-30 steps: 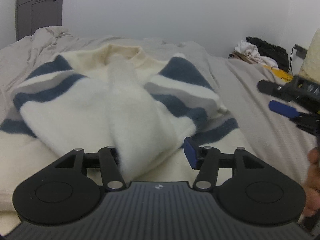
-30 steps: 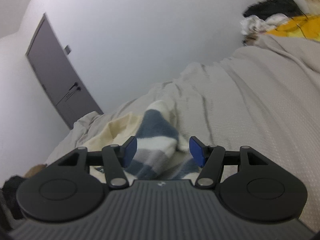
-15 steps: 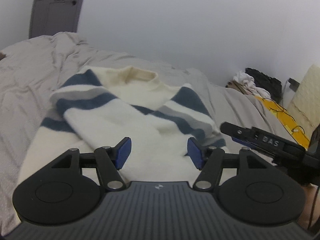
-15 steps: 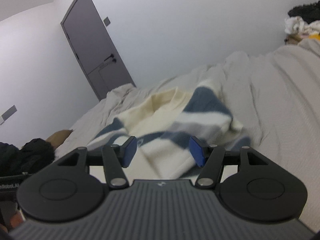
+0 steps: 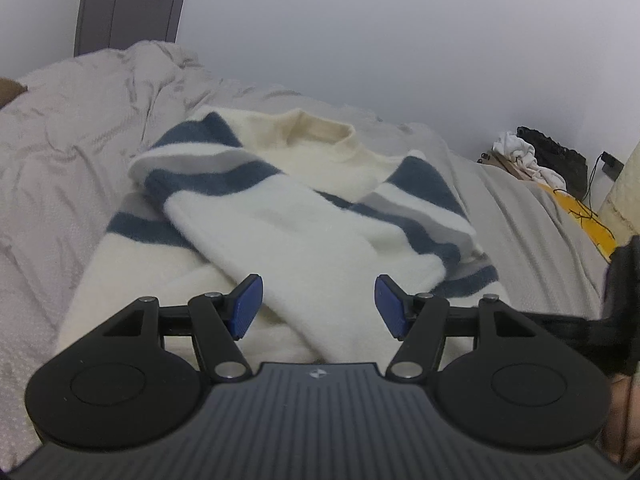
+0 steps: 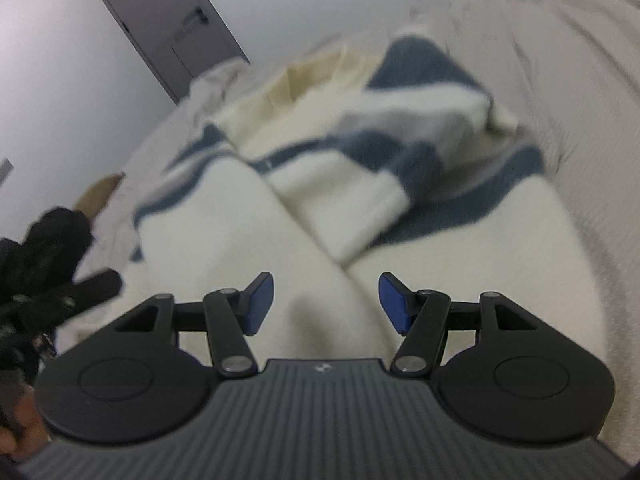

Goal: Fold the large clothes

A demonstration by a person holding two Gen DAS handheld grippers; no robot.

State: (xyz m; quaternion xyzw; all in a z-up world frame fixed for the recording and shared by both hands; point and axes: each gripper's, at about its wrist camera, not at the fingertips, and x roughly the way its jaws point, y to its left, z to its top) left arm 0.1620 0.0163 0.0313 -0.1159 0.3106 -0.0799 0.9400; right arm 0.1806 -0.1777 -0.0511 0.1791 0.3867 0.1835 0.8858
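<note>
1. Left wrist: left gripper is hovering over the sweater, jaws having just been opening, nothing between them. The sweater is lying on the bed, both sleeves folded across its front.
2. Right wrist: right gripper is standing open, empty, above the sweater's cream body; picture is blurring.

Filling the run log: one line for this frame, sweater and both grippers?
sweater: on bed, both sleeves folded across front | left gripper: open, empty, above hem | right gripper: open, empty

black ribbed left gripper, blue jaws, silver screws, small logo
</note>
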